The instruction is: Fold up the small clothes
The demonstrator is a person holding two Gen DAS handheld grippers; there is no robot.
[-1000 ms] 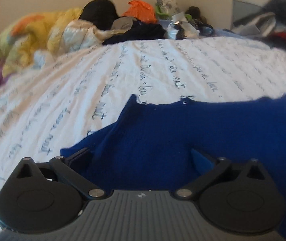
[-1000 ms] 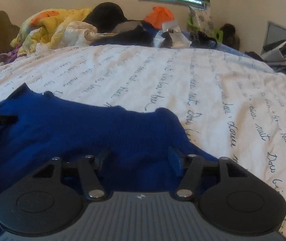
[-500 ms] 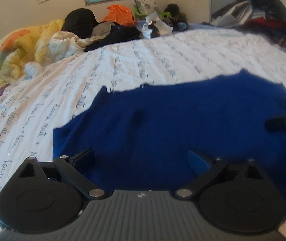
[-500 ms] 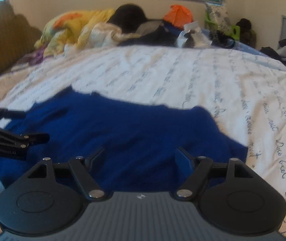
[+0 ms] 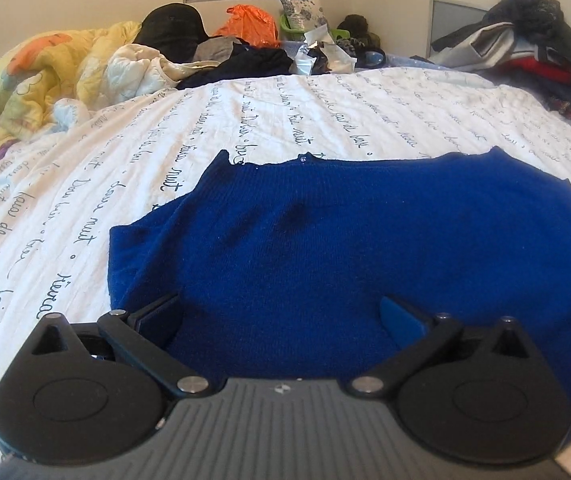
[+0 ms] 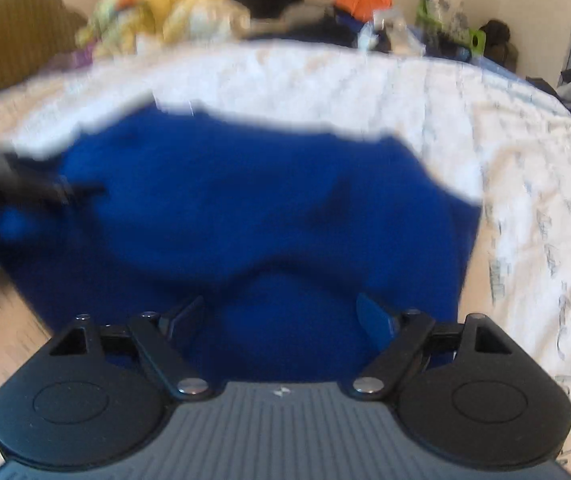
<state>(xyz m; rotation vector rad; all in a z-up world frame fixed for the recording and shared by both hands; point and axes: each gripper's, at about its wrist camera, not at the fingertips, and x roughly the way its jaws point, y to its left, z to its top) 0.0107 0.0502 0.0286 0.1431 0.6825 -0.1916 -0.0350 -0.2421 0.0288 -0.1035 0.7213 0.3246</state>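
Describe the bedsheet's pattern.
White bedsheet with dark cursive handwriting in rows; sharpest in the left wrist view.

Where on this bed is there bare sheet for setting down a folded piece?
Bare sheet runs between the blue sweater and the clothes pile at the far edge, also left of the sweater toward the yellow quilt. The far edge and right corner are crowded.

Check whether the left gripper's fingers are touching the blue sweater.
Cannot tell. In the left wrist view the left gripper is open over the blue sweater, but neither view shows contact or a gap at the fingers.

Right wrist view motion-blurred, blue sweater (image 6: 245,208) edges smeared, sheet lettering (image 6: 545,240) unreadable
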